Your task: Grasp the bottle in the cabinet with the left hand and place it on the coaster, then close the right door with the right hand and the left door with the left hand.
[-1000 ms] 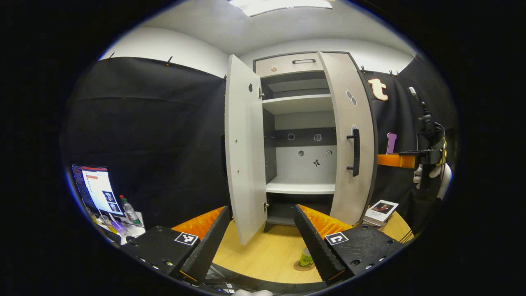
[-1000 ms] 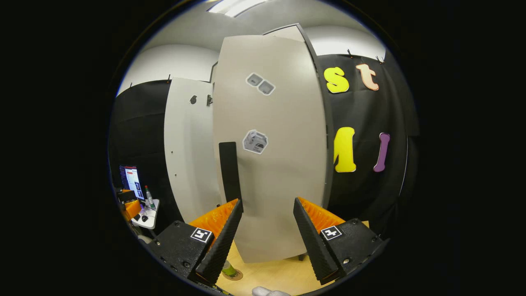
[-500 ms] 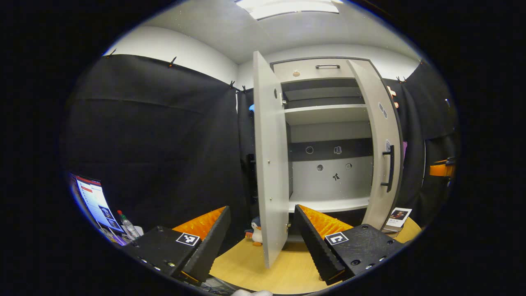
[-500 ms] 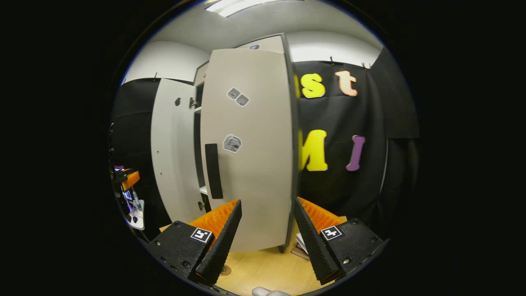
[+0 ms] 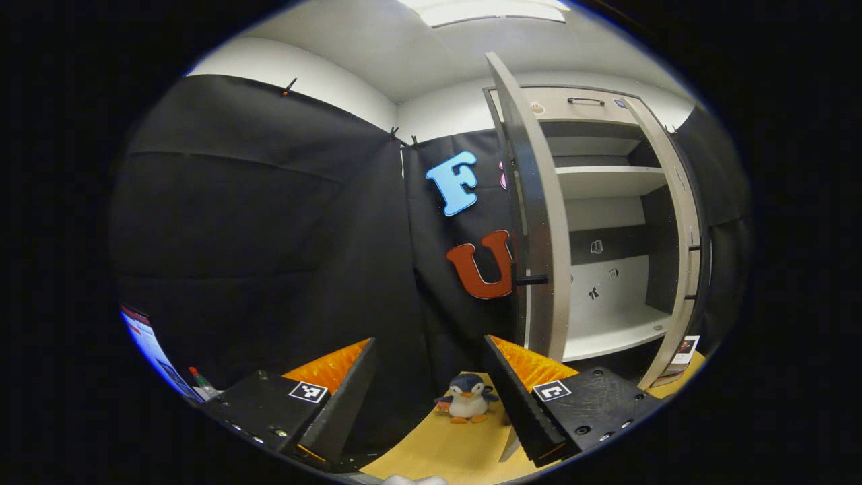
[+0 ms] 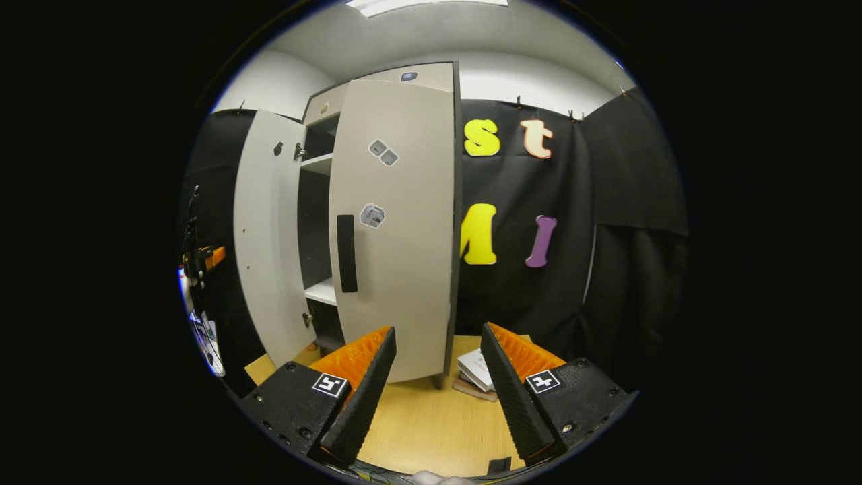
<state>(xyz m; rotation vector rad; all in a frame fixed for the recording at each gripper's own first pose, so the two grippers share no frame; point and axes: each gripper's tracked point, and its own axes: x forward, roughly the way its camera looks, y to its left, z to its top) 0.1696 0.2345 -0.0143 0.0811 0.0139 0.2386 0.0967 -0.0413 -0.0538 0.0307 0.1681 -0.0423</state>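
In the left gripper view my left gripper [image 5: 431,397] is open and empty, low over the table beside the outer face of the cabinet's left door [image 5: 535,222]. That door stands edge-on to me, its black handle [image 5: 532,278] poking left. Beyond it lie the open shelves [image 5: 606,330] and the right door [image 5: 680,222], swung partway in. In the right gripper view my right gripper [image 6: 438,397] is open and empty, a little back from the right door [image 6: 397,222] and its black handle [image 6: 346,252]. The left door [image 6: 266,229] stands wide open. The left gripper [image 6: 202,259] shows far left.
A plush penguin [image 5: 467,397] sits on the wooden table [image 5: 438,451] between my left fingers and the booth wall. A small stack of books [image 6: 477,372] lies by the cabinet's right foot. A monitor [image 5: 145,340] and a bottle [image 5: 201,380] are on a side desk at far left.
The left gripper has swung left round the left door's outer side; the penguin came into view. The right door has swung toward the cabinet and the right gripper has drawn back from it.
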